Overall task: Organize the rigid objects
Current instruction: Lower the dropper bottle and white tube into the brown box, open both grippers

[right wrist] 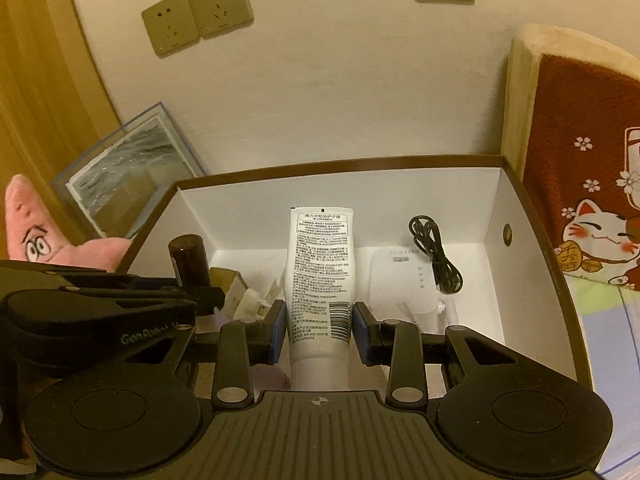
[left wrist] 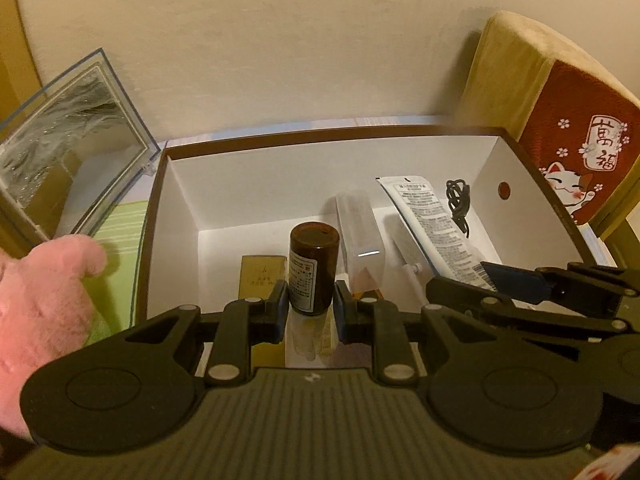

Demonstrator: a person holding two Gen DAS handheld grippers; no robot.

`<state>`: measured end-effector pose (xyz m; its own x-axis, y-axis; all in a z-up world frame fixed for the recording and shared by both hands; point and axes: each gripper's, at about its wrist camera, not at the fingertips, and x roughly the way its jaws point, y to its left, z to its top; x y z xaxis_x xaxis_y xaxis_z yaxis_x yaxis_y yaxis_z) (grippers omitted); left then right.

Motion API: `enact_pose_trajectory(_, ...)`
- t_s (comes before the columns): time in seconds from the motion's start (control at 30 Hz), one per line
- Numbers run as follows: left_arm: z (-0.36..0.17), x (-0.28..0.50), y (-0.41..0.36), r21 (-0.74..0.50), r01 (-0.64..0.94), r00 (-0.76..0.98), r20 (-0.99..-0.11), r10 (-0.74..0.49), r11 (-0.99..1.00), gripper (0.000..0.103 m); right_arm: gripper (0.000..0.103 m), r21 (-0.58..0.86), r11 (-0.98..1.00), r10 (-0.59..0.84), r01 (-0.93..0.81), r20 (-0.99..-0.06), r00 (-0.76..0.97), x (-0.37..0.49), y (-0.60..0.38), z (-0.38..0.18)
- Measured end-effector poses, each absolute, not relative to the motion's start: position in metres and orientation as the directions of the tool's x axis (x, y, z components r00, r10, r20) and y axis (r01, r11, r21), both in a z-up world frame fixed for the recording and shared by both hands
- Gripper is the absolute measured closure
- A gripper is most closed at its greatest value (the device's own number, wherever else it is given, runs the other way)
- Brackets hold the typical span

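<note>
Left claw (left wrist: 310,306) clamped on bottle (left wrist: 312,266), right claw (right wrist: 319,330) on tube (right wrist: 318,276), both over box (right wrist: 532,216). Lower into bare floor; release gently.

Tube (right wrist: 318,280) cap end hidden – print too small.

A home room: pink plush toy (right wrist: 28,226), lucky-cat cloth (right wrist: 592,184) over a chair, wall sockets (right wrist: 198,14)
</note>
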<state>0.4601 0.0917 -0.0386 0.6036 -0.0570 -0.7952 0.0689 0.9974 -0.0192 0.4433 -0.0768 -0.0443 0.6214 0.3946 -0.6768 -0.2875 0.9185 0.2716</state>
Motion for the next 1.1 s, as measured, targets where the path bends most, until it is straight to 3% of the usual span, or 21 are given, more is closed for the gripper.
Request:
enact_pose_trajectory(0.3, -0.048, 0.482, 0.088, -0.034, 0.104, 0.597, -0.797, -0.09, 0.994, 0.083, 0.071, 0.29, 0.926, 0.378, -0.243, -0.689, 0.618, 0.456, -0.077, -0.051)
enact_pose_trajectory(0.43, -0.05, 0.483, 0.088, -0.019, 0.105, 0.604, -0.793, -0.079, 0.994, 0.073, 0.07, 0.29, 0.928, 0.373, -0.235, -0.688, 0.623, 0.458, -0.077, -0.054)
enact_pose_trajectory(0.73, -0.046, 0.474, 0.097, -0.032, 0.088, 0.61, -0.789, -0.079, 0.996, 0.064, 0.068, 0.307, 0.915, 0.403, -0.262, -0.684, 0.608, 0.457, -0.078, -0.053)
enact_pose_trajectory(1.1, -0.039, 0.459, 0.101, -0.045, 0.065, 0.615, -0.785, -0.075, 0.997, 0.06, 0.055, 0.292, 0.917, 0.399, -0.271, -0.683, 0.612, 0.446, -0.084, -0.049)
